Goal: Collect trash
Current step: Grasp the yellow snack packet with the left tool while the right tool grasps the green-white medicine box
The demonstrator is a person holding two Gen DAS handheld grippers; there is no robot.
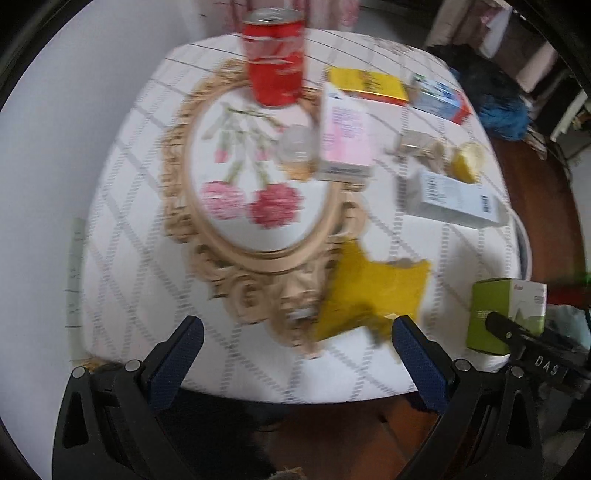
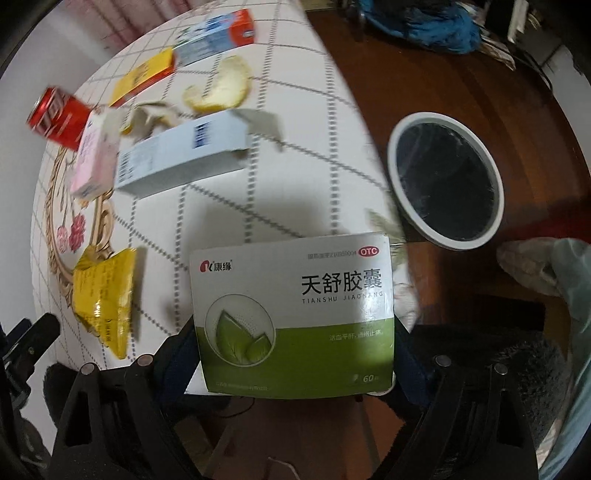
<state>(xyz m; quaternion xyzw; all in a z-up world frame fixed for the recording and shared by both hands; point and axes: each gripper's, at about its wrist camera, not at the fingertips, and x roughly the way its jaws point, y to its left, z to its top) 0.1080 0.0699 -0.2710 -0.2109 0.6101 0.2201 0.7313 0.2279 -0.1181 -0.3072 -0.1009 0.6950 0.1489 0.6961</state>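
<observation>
My right gripper [image 2: 293, 354] is shut on a green and white medicine box [image 2: 291, 314], held up over the table's front edge; the same box [image 1: 506, 314] shows at the right of the left wrist view. A white-rimmed bin with a black liner [image 2: 445, 179] stands on the floor to the right. My left gripper [image 1: 295, 354] hangs open over the near table edge, nothing between its blue pads. Just ahead of it lies a yellow wrapper [image 1: 373, 291]. Farther off are a red can [image 1: 275, 59], a pink box [image 1: 345, 136], a white and blue box [image 1: 454, 195] and a peel [image 1: 467, 160].
The round table [image 1: 122, 236] has a white checked cloth with an embroidered oval mat [image 1: 255, 177] framed in beige lace. A yellow box [image 1: 369, 85] and a blue and orange box [image 1: 439, 98] lie at the back. A dark wooden floor [image 2: 424, 81] and blue fabric [image 2: 424, 22] lie to the right.
</observation>
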